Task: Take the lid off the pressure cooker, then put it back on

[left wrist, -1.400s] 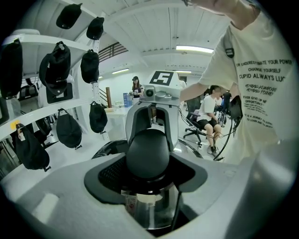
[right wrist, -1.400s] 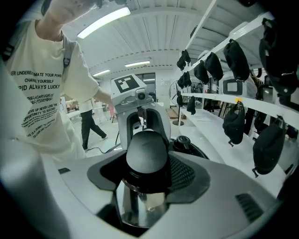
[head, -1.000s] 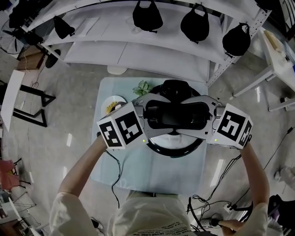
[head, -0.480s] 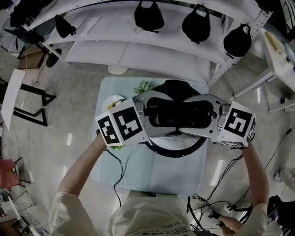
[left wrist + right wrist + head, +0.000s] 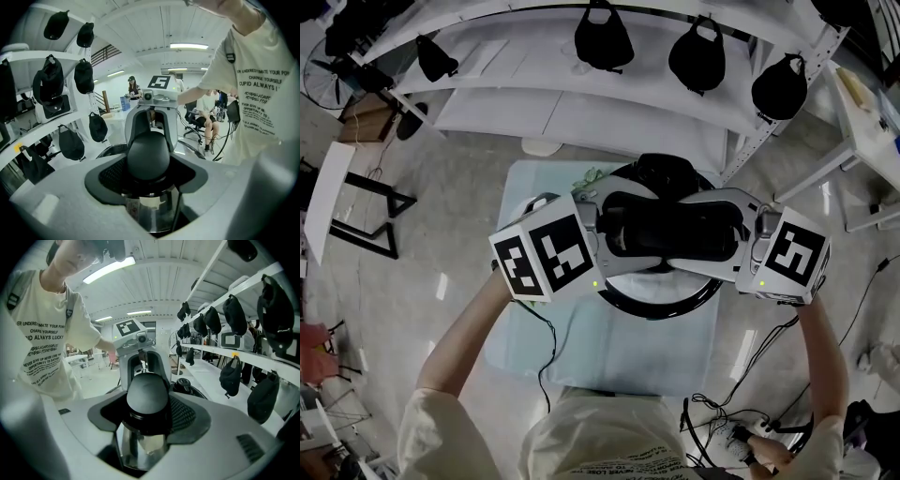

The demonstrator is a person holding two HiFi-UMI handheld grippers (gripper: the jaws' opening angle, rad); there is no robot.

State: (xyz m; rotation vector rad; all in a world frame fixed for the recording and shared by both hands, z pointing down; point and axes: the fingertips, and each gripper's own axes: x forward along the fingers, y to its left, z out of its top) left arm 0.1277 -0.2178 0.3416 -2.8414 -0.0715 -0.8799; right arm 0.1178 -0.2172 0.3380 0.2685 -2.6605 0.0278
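Observation:
In the head view both grippers face each other over the pressure cooker (image 5: 661,305), whose black rim shows beneath them. The lid's black knob (image 5: 670,230) sits between them. My left gripper (image 5: 614,230) is shut on the knob from the left and my right gripper (image 5: 727,234) from the right. In the left gripper view the knob (image 5: 148,152) fills the gap of the left gripper (image 5: 149,174), with the steel lid (image 5: 152,213) below. The right gripper view shows the same knob (image 5: 147,397) inside the right gripper (image 5: 149,416), with steel (image 5: 140,446) under it. The lid hangs above the pot.
The cooker stands on a small pale table (image 5: 609,352). A plate (image 5: 532,202) and a green sprig (image 5: 589,175) lie at its far left. White shelves (image 5: 581,103) with several black caps (image 5: 603,37) run behind. Cables (image 5: 539,352) trail over the table's front.
Both grippers have risen together with the lid's knob between them. They look larger in the head view, and the cooker's rim shows lower beneath them.

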